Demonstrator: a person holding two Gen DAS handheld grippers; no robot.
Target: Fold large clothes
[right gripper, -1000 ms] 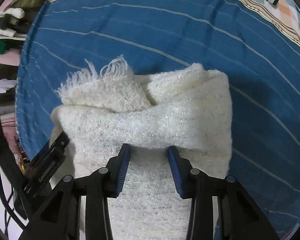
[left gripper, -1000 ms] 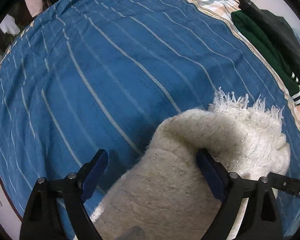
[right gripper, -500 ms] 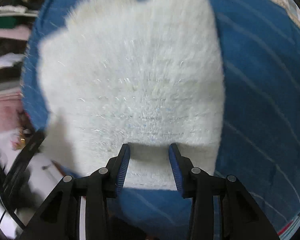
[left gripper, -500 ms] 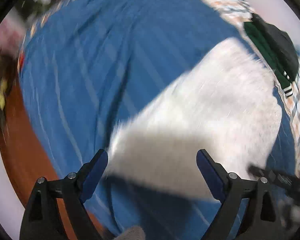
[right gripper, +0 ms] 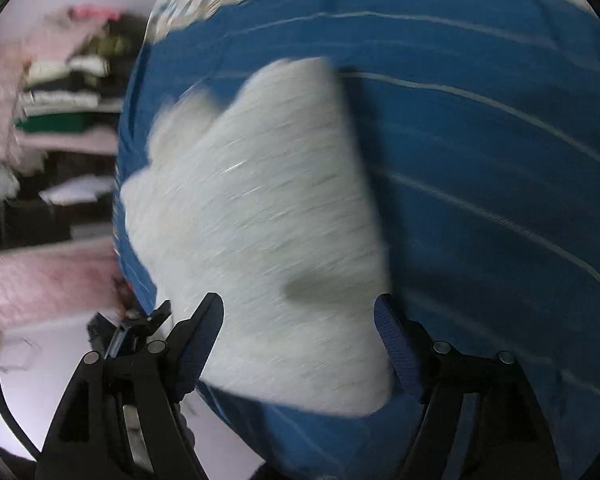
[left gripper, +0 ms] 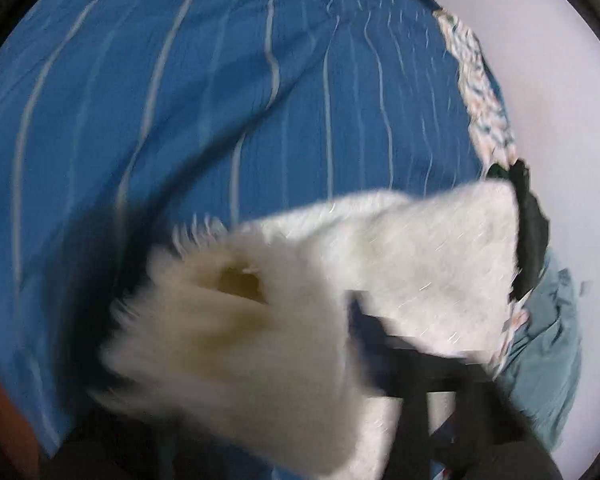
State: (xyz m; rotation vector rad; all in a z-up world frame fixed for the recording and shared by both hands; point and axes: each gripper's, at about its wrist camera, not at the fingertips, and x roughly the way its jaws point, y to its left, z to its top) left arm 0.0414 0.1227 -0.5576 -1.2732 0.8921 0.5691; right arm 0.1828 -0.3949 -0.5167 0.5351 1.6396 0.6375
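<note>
The white fuzzy garment (right gripper: pixel 260 232), folded into a compact bundle, lies on the blue striped bedspread (right gripper: pixel 480 152). Half a second ago the right gripper (right gripper: pixel 300 340) had its blue-padded fingers (right gripper: pixel 204 340) drawn close together at the garment's near edge; now they stand wide apart, one on each side of the bundle's near end, and whether they touch the fabric cannot be told through the motion blur. In the left wrist view, the left gripper's own fingers framed the lower edge a half second ago; now they are not visible there, covered by the white fuzzy garment (left gripper: pixel 300 312), which fills the lower middle of the frame, so the left gripper's spread cannot be told. Both views are more blurred than one second ago.

The left wrist view alone shows a fringed edge (left gripper: pixel 196 236) at the bundle's upper left, a tunnel-like opening (left gripper: pixel 240 280) in its folds, a black frame (left gripper: pixel 416 368) crossing its lower right (apparently part of the other gripper), a dark garment (left gripper: pixel 532 232) and a teal cloth (left gripper: pixel 548 360) at the far right, and a patterned border (left gripper: pixel 484 104) along the blue striped bedspread (left gripper: pixel 180 100).

The right wrist view alone shows shelves with stacked folded clothes (right gripper: pixel 60 96) at the left and a pink fluffy surface (right gripper: pixel 40 276) below them. No writing or label is legible in either view.
</note>
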